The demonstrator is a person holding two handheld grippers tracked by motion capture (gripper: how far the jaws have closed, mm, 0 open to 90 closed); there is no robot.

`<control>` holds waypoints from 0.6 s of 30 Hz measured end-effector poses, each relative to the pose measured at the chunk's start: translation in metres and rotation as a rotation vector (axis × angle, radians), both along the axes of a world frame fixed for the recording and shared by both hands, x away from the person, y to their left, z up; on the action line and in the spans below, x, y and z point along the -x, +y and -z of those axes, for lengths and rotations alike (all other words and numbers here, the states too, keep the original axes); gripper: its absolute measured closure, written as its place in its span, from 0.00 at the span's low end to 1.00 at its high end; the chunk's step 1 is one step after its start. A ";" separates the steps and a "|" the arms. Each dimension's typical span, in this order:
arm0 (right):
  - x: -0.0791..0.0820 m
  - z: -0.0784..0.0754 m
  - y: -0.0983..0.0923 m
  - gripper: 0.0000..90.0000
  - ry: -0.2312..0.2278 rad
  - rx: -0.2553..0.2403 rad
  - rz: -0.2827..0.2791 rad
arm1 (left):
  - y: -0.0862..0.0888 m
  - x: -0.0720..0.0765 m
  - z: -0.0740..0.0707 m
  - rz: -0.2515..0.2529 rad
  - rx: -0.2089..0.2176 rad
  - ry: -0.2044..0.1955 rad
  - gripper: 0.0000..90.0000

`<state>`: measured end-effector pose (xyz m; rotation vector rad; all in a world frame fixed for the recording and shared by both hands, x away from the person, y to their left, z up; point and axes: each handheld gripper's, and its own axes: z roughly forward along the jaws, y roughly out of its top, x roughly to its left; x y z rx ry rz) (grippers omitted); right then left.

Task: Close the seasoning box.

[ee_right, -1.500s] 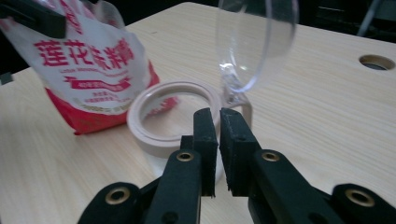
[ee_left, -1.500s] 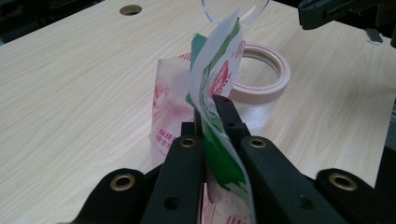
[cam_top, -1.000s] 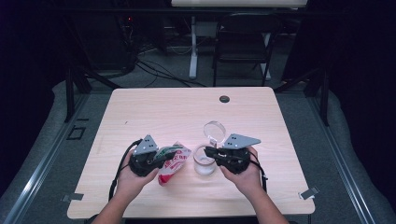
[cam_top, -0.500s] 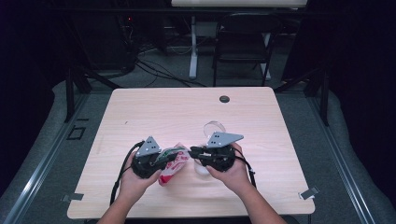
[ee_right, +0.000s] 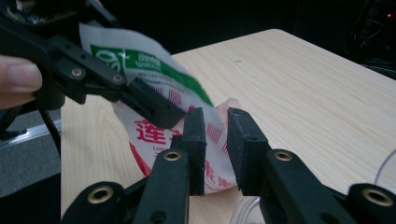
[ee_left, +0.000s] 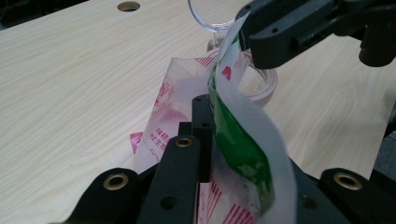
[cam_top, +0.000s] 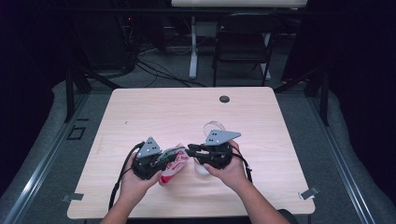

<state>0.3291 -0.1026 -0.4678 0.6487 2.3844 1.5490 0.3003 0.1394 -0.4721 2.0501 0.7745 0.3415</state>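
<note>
Near the table's (cam_top: pixel 140 116) front edge, our left gripper (cam_top: pixel 161 158) stays clenched on the red, green and white packet (cam_top: pixel 173 163); our right gripper (cam_top: pixel 192 150) has moved in from beside the clear glass (cam_top: pixel 212 128), its jaws just opening around the packet's edge, pads not yet pressing; we judge a two-handed tear comes next.

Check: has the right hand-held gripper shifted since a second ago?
Yes. The right hand-held gripper moved left, away from the glass, toward the packet; jaws have been opening.
</note>
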 end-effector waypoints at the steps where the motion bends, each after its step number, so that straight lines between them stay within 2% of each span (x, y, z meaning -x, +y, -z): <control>1: -0.001 0.001 0.000 0.83 0.005 0.004 -0.002 | -0.001 0.000 0.000 0.000 -0.001 0.001 0.97; 4: -0.002 0.004 0.004 0.83 0.019 0.026 -0.024 | -0.001 0.001 0.000 -0.005 -0.004 -0.001 0.97; 8: -0.001 0.008 0.010 0.87 0.012 0.068 -0.035 | 0.000 0.002 0.000 -0.012 0.003 -0.003 0.96; 13: -0.004 0.012 0.009 0.93 0.047 0.056 -0.039 | 0.000 0.003 0.000 -0.009 0.003 -0.005 0.95; 18: -0.004 0.012 0.009 0.99 0.049 0.067 -0.034 | 0.000 0.006 0.003 -0.015 0.010 -0.016 0.88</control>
